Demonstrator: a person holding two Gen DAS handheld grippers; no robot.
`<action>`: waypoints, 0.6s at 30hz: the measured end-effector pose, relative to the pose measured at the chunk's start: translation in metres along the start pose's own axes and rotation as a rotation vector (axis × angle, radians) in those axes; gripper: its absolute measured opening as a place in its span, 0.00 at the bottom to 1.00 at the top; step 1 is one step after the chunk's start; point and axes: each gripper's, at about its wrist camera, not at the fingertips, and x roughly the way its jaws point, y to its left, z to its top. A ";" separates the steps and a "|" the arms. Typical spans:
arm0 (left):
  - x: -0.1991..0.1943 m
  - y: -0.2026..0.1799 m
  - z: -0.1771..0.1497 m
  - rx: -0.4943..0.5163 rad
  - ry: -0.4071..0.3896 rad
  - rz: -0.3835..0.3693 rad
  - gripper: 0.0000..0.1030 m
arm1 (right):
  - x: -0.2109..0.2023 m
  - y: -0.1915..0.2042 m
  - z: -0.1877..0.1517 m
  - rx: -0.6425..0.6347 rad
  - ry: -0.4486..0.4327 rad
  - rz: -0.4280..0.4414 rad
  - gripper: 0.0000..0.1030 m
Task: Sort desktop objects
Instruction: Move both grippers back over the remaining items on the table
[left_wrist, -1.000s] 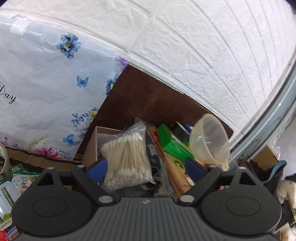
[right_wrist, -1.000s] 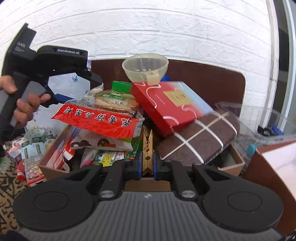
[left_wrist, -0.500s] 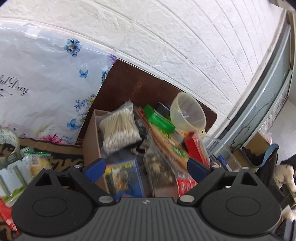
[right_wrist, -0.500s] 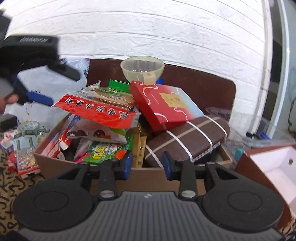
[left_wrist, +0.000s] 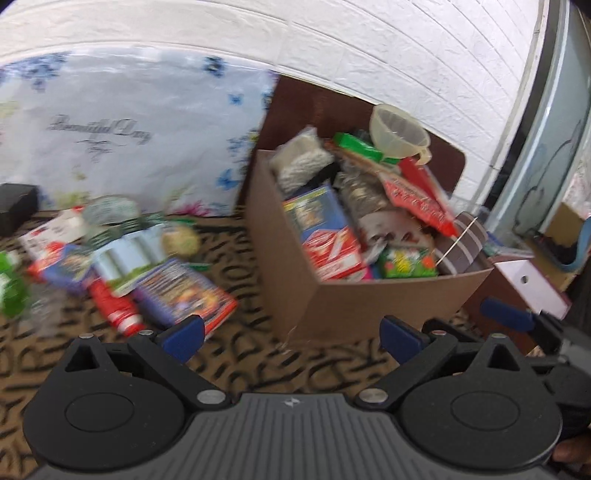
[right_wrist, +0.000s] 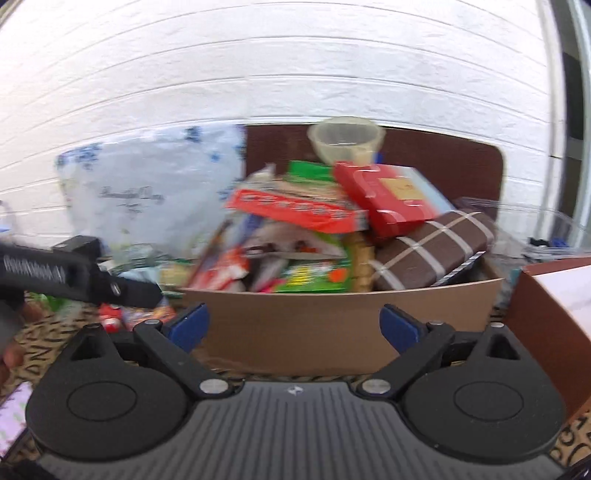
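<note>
Cardboard box (right_wrist: 332, 325) is sitting overfull mid-frame, so you are holding both grippers (left_wrist: 291, 334) (right_wrist: 293, 326) wide, empty.

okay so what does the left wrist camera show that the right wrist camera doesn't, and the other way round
Only the left wrist view shows the red tube and the purple packet lying loose on the patterned mat, left of the cardboard box.

Only the right wrist view shows the top of the red gift box and the left hand-held gripper from outside.

Both show the overfilled box, the plastic funnel, the brown striped pouch and an open, empty hand-held gripper.
</note>
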 end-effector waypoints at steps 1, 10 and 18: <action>-0.007 0.004 -0.003 -0.008 -0.004 0.017 1.00 | -0.001 0.007 -0.001 -0.008 0.007 0.017 0.94; -0.065 0.042 -0.022 -0.078 -0.067 0.195 1.00 | -0.007 0.070 -0.011 -0.069 0.080 0.124 0.98; -0.081 0.062 -0.033 -0.130 -0.045 0.250 1.00 | -0.005 0.109 -0.020 -0.137 0.138 0.227 0.98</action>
